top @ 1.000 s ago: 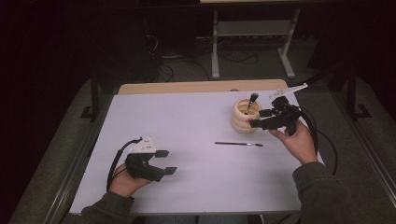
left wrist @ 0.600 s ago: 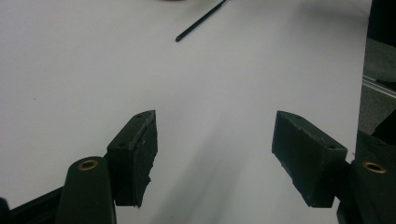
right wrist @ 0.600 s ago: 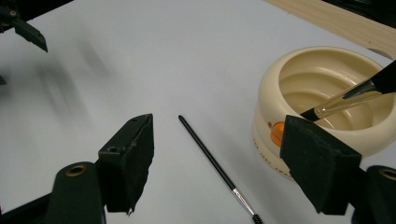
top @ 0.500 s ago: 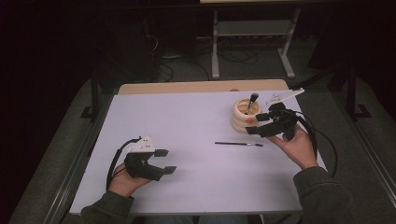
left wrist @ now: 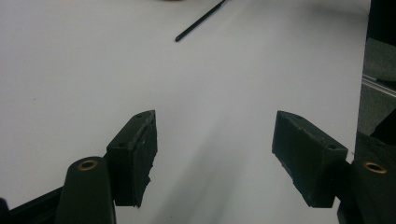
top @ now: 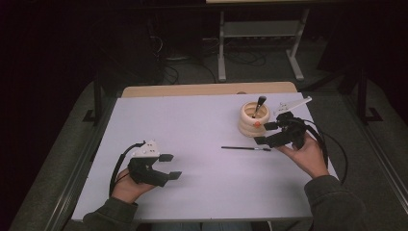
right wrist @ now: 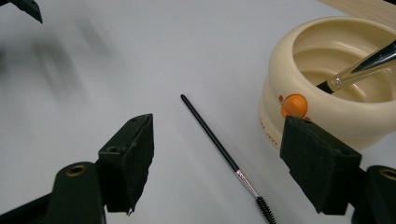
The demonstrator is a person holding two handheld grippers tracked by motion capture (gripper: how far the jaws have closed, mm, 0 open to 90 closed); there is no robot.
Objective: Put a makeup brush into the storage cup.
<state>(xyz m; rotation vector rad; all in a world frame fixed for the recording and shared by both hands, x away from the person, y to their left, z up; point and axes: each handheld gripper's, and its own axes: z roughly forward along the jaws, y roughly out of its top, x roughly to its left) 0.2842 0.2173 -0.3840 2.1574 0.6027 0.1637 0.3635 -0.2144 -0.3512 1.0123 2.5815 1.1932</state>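
Slim black wand [right wrist: 219, 144] beside rounded cream pot [right wrist: 327, 93].

bowl [right wrist: 327, 116]: glossy plastic (cream) | brush [right wrist: 219, 147]: matt black | table [top: 192, 125]: smooth

The bowl [right wrist: 327, 100] runs past the frame's right edge, and the brush [right wrist: 359, 70] in it is cut off there too.
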